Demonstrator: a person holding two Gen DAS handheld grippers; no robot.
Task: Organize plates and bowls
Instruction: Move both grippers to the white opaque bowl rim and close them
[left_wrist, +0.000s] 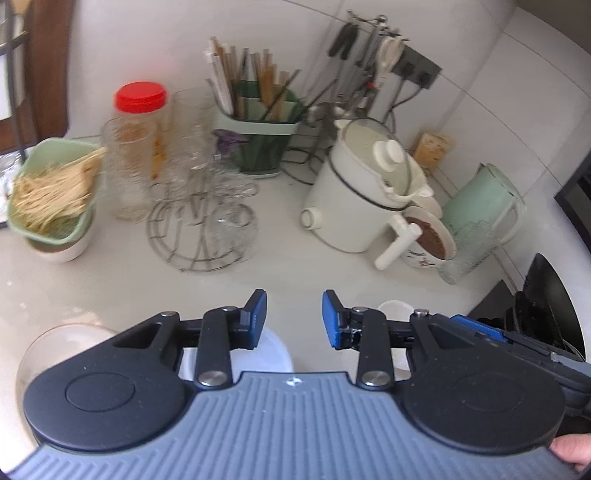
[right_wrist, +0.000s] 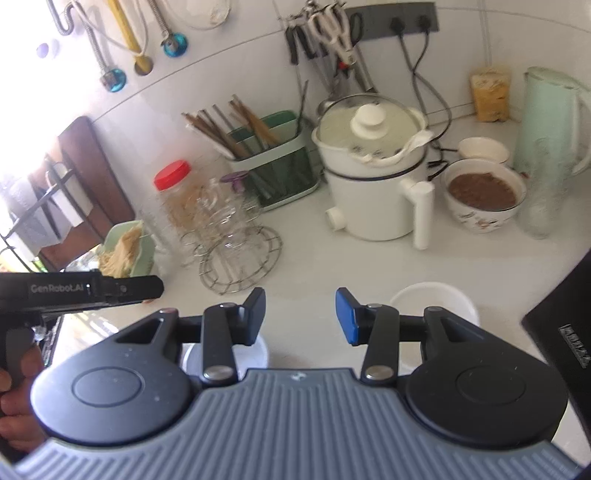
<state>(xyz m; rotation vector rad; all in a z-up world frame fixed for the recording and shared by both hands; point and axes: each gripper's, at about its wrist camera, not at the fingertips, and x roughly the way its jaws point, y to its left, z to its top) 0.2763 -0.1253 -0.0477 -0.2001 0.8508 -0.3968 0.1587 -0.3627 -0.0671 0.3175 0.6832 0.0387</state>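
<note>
Both held low above the worktop (right_wrist: 303, 266), nothing gripped. Left tool (left_wrist: 294, 317): spread, a white plate (left_wrist: 275, 350) directly beneath and just near of the fingertips, a glass bowl (left_wrist: 55, 343) off to its left. Right tool (right_wrist: 300, 317): spread too, a white bowl (right_wrist: 436, 299) just right of its right finger, nearer this hand. Both level, aimed at the far wall.

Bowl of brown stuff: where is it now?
Right wrist view, far right: floral bowl sits between the white pot and the green kettle.
</note>
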